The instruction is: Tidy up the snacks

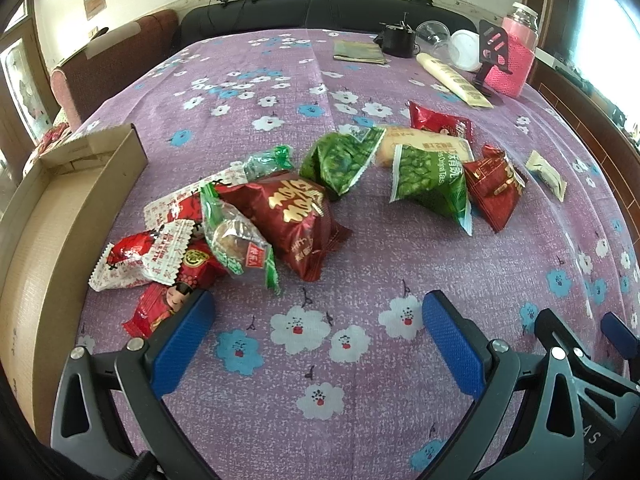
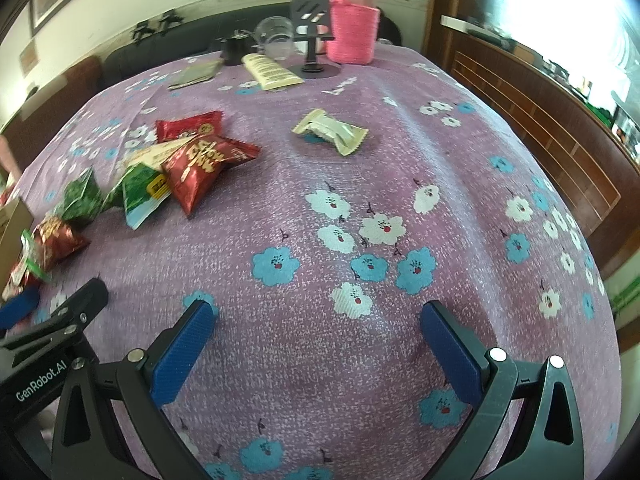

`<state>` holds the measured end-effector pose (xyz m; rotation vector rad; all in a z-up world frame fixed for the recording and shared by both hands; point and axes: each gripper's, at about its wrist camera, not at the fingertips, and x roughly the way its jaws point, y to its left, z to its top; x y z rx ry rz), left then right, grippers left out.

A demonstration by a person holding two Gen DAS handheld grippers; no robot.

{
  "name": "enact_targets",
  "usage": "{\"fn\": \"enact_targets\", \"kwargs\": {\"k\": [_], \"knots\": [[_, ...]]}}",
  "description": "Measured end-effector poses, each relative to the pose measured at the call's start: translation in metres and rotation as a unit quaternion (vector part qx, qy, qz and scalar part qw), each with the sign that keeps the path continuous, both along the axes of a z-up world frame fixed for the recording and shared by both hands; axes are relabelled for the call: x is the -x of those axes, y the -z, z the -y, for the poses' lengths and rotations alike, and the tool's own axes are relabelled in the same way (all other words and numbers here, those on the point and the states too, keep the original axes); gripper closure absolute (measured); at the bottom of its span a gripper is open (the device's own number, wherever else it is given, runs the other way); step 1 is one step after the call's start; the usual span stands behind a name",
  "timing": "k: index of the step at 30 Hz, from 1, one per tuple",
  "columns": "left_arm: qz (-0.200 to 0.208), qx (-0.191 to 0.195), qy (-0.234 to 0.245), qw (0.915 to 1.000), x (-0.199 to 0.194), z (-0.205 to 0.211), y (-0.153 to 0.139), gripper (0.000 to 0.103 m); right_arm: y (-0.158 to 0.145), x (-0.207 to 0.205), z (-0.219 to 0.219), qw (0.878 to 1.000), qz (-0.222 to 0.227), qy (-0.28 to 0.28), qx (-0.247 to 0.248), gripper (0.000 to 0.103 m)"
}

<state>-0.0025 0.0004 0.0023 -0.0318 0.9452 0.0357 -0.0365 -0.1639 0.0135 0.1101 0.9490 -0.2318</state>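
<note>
Several snack packets lie on the purple flowered tablecloth [image 1: 360,360]. In the left wrist view a dark red bag [image 1: 296,220], a clear bun packet [image 1: 236,240] and red-white packets [image 1: 140,256] lie just ahead of my open, empty left gripper [image 1: 316,336]. Green pea bags [image 1: 340,160] [image 1: 432,184] and red packets [image 1: 494,186] lie farther right. My right gripper [image 2: 316,344] is open and empty over bare cloth. Ahead of it lie a cream packet [image 2: 330,130] and a red bag [image 2: 200,168].
An open cardboard box [image 1: 60,208] stands at the left table edge. At the far end stand a pink-sleeved bottle [image 2: 354,24], a black phone stand [image 2: 312,40], clear cups [image 2: 276,36], a cream tube [image 2: 270,70] and a booklet [image 1: 360,52]. Wooden furniture [image 2: 540,128] is on the right.
</note>
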Motion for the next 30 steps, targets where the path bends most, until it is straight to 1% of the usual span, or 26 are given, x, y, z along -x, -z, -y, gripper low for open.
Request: {"fn": "enact_targets", "kwargs": {"k": [3, 7, 10, 18, 20, 30], "knots": [[-0.003, 0.0, 0.002, 1.0, 0.0, -0.001, 0.0, 0.0, -0.001, 0.001, 0.003, 1.0, 0.0, 0.0, -0.001, 0.0], [-0.024, -0.001, 0.006, 0.9997, -0.001, -0.003, -0.001, 0.0, -0.001, -0.001, 0.005, 1.0, 0.0, -0.003, -0.002, 0.0], [-0.032, -0.001, 0.012, 0.9994, -0.003, -0.004, -0.001, 0.0, 0.0, -0.001, 0.003, 1.0, 0.0, -0.004, -0.002, 0.0], [-0.02, -0.001, 0.0, 0.9998, 0.004, -0.003, 0.0, 0.0, 0.0, 0.001, 0.002, 1.0, 0.001, -0.004, -0.003, 0.0], [0.001, -0.002, 0.0, 1.0, 0.009, -0.004, 0.001, 0.0, 0.0, 0.001, 0.001, 1.0, 0.001, -0.004, -0.003, 0.0], [0.0, -0.002, 0.0, 1.0, 0.01, -0.004, -0.001, 0.0, 0.0, 0.001, 0.001, 1.0, 0.001, -0.004, -0.001, 0.0]]}}
